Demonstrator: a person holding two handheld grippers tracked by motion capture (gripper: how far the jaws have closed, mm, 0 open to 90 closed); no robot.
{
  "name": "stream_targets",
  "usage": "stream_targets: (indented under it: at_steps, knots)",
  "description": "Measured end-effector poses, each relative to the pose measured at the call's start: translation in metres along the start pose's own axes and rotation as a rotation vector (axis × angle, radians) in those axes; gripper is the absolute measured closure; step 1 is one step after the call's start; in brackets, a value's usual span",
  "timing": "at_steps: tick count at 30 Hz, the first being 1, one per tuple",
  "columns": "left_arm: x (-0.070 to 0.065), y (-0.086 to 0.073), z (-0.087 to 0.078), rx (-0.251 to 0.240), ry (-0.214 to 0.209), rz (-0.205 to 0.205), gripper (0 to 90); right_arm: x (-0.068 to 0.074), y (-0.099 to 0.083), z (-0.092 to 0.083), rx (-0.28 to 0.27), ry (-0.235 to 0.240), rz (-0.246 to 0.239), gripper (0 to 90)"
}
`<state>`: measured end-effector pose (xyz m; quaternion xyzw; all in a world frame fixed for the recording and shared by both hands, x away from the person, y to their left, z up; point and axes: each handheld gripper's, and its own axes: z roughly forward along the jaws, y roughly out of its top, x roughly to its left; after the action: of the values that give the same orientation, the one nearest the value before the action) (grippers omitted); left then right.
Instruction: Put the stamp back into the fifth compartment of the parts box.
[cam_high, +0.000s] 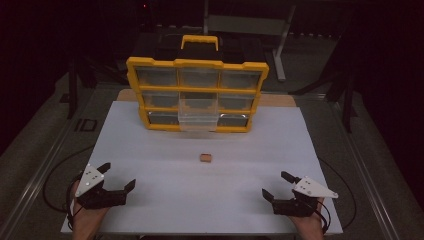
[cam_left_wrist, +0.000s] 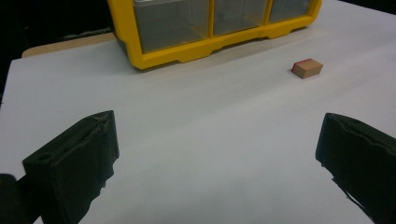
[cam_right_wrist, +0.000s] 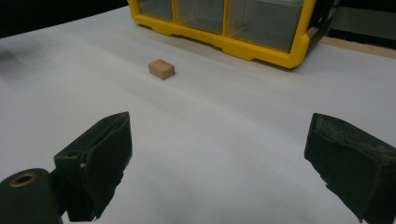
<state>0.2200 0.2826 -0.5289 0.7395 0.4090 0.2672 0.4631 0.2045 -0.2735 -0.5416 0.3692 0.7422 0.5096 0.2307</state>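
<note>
a dark room surrounds the desk (cam_high: 150, 210), whose white top carries a yellow drawer organizer (cam_high: 197, 95) standing upright near its far edge, with one clear drawer (cam_high: 198, 116) in the middle column pulled out toward the person. a small wooden block (cam_high: 205, 158) with a reddish end lies alone near the middle of the desk, just in front of that open drawer and well apart from both tools. the left gripper (cam_high: 116, 176) rests by the near left corner and the right gripper (cam_high: 275, 185) by the near right corner, each with its jaws spread wide and holding nothing. the likely job is the block into the drawer, and the risks look plain: the block is small and low, so jaws closing off centre could skid it across the smooth top or pinch only a corner and flip it; a careless approach could also knock the protruding drawer, or drop the block short of its front wall
</note>
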Motion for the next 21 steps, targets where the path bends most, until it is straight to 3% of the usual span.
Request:
stream_targets:
  at_steps: [8,13,17,21]
  knots:
    - [-0.001,-0.001,0.000,0.000,0.007,0.008,0.2,0.000,0.000,-0.001,-0.038,0.008,0.013,7.5]
    - [0.001,0.002,-0.002,-0.034,0.025,-0.004,0.2,0.001,0.000,-0.001,-0.039,-0.013,0.010,7.4]
    - [0.002,0.008,0.000,-0.048,0.002,-0.018,0.2,0.001,0.000,0.000,-0.044,-0.024,0.011,7.5]
    - [-0.002,0.018,0.005,-0.029,-0.010,0.014,0.2,0.000,0.000,-0.002,-0.056,-0.033,0.013,7.4]
